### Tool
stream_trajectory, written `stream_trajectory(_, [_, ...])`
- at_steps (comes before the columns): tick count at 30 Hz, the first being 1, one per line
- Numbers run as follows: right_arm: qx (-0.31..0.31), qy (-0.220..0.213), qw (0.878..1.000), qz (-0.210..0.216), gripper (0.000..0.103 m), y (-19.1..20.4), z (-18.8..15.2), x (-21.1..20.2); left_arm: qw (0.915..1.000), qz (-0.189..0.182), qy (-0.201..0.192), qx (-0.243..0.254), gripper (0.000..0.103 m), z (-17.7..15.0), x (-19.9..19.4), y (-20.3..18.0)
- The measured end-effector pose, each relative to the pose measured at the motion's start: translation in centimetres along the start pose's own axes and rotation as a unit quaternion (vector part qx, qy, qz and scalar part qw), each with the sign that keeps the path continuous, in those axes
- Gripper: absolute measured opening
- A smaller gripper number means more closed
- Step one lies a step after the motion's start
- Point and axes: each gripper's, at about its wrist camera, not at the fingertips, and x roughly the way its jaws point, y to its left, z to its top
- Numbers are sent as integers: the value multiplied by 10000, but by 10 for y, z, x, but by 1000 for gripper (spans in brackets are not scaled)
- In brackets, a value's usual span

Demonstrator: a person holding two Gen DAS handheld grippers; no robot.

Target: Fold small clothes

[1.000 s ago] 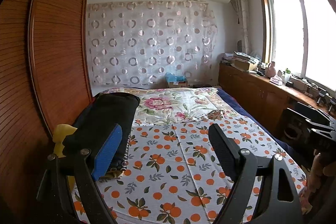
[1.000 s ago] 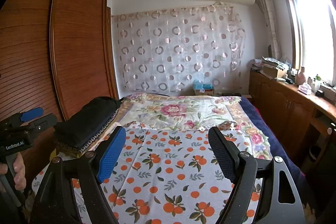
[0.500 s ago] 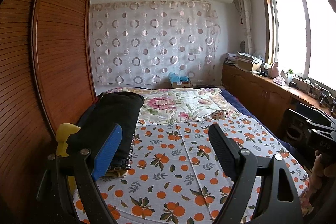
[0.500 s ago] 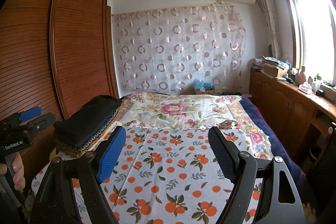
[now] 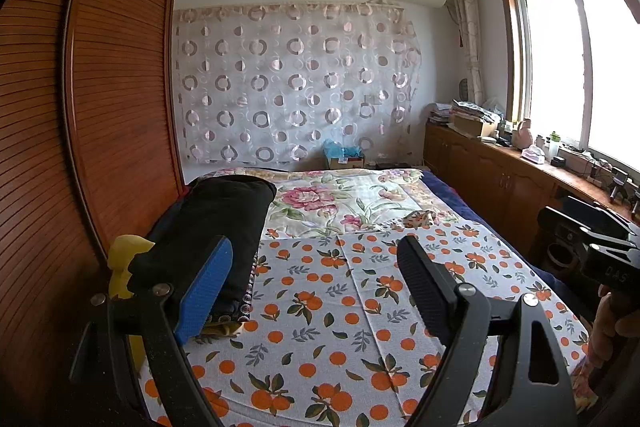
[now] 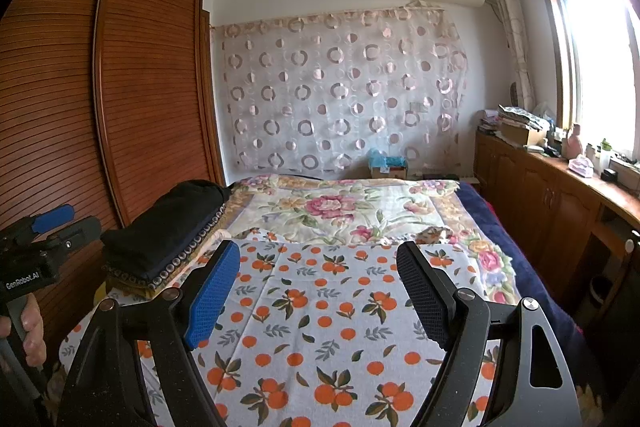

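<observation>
Both spread wide, empty: left hand-held gripper (image 5: 316, 283), right hand-held gripper (image 6: 318, 287). Best lowered onto orange-print cloth (image 5: 340, 307) near corners, pinching one layer.

Bed (image 5: 472, 211) covered by orange-print cloth (image 5: 340, 307) and floral quilt (image 5: 340, 199); dark folded pile (image 5: 216, 223) laid at left edge.

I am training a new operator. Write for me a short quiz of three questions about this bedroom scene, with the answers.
1. True or false: the left gripper holds a garment.
2. Which cloth lies nearest the grippers on the bed? A) orange-print cloth B) a striped towel C) a plain white sheet
3. On which side of the bed, as the pictures show it, is the black folded pile?

Key: 1 false, both it and the right gripper are open and empty; 2 A; 3 the left side, by the wardrobe.
</observation>
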Motion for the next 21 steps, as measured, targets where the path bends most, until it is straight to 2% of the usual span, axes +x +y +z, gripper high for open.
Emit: stream_trajectory(21, [-32, 0, 10000, 12, 82, -7, 0, 4, 10000, 4, -24, -3, 85, -3, 1, 3])
